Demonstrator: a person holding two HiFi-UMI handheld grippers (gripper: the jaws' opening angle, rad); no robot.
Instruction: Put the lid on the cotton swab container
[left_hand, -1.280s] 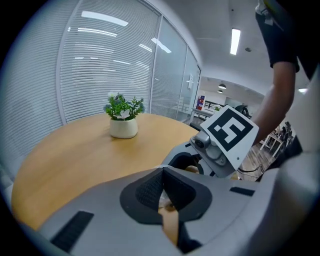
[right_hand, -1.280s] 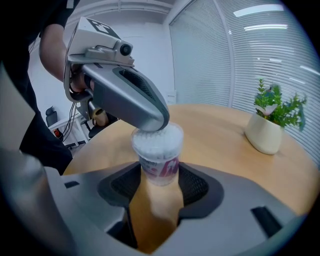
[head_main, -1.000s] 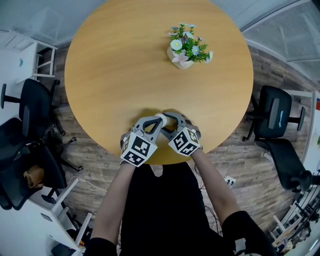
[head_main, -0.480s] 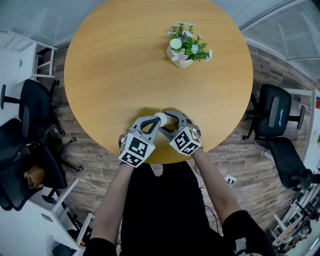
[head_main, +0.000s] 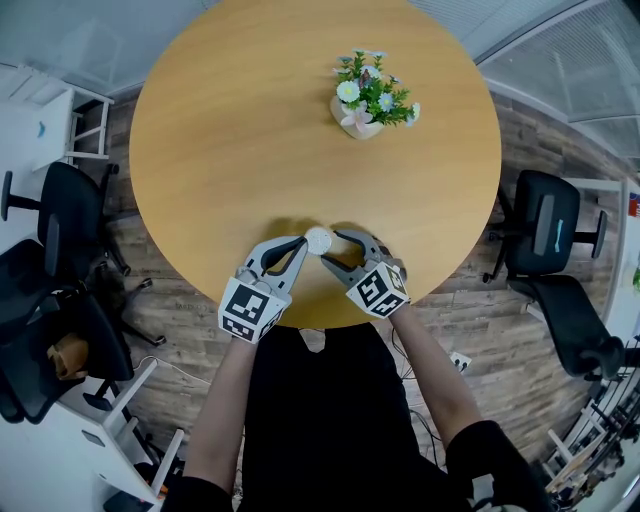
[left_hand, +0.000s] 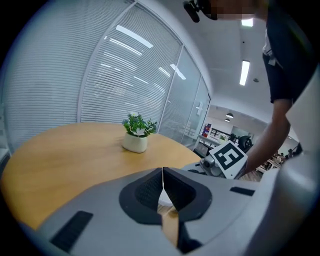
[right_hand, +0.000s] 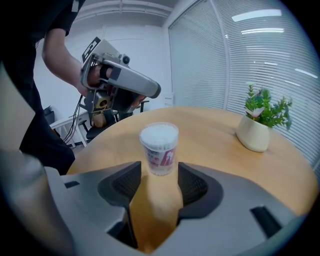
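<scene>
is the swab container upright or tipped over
Upright: the container stands on its base on the table, its round top facing up and its sides vertical.

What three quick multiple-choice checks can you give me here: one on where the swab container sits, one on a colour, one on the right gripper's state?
1. Where on the round table does the cotton swab container stand?
A. On the person's side, just ahead of the right gripper
B. At the far edge
C. At the exact centre

2. What colour is the pot holding the small flowering plant?
A. Black
B. Whitish
C. Red

3. How is the right gripper set?
A. Shut on the container
B. Shut with nothing in it
C. Open, jaws apart and not touching the container

Answers:
1: A, since the head view shows it close to the near rim, by the jaw tips.
2: B, since the pot looks pale cream-white in both gripper views.
3: C, since the right gripper view shows bare table between the pads.
</scene>
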